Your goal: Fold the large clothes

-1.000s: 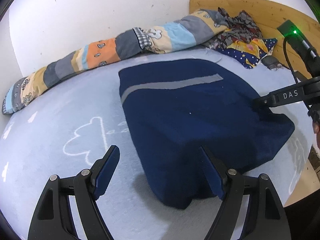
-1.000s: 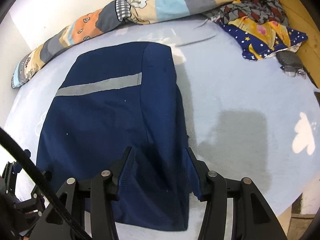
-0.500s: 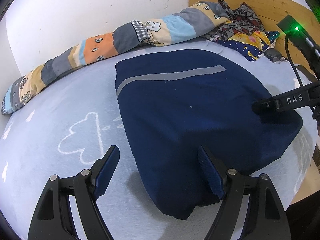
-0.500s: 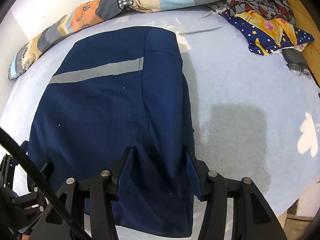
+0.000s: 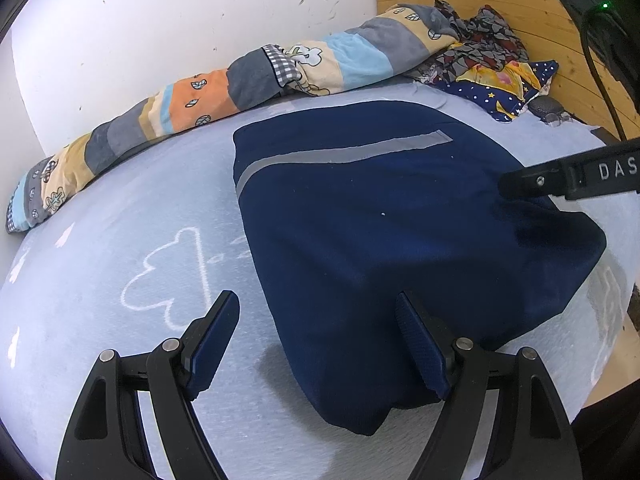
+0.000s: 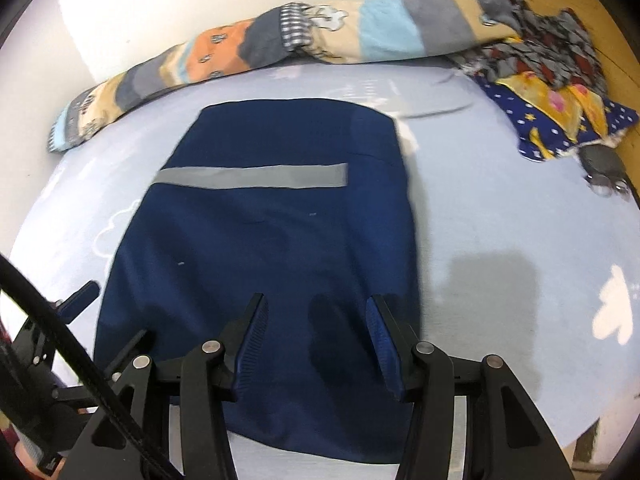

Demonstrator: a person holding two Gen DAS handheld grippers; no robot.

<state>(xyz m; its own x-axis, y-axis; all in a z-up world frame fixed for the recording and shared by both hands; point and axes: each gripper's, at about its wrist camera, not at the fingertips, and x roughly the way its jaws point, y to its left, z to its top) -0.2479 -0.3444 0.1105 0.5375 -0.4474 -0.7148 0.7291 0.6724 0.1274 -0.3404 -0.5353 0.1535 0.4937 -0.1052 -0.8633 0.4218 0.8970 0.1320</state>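
Note:
A folded navy garment [image 5: 380,240] with a grey stripe [image 5: 340,156] lies flat on the light blue bed sheet [image 5: 100,240]. My left gripper [image 5: 316,340] hangs open just above its near left corner, with one finger over the sheet and the other over the cloth. In the right wrist view the same garment [image 6: 260,240] fills the middle. My right gripper [image 6: 318,336] hovers open over its near edge and throws finger shadows on the flat cloth. Nothing is pinched. The right gripper's finger [image 5: 560,176] shows at the right of the left wrist view.
A rolled patchwork quilt [image 5: 240,80] lies along the white wall at the back. Crumpled patterned clothes [image 6: 552,92] and a pair of glasses [image 6: 604,184] sit by the wooden headboard [image 5: 540,12]. The bed's edge [image 5: 624,336] drops off at the right.
My right gripper has drifted sideways and rolled a little, so the garment now sits squarer and more centred in its view. The left gripper has barely moved. Both jaws stand as before.

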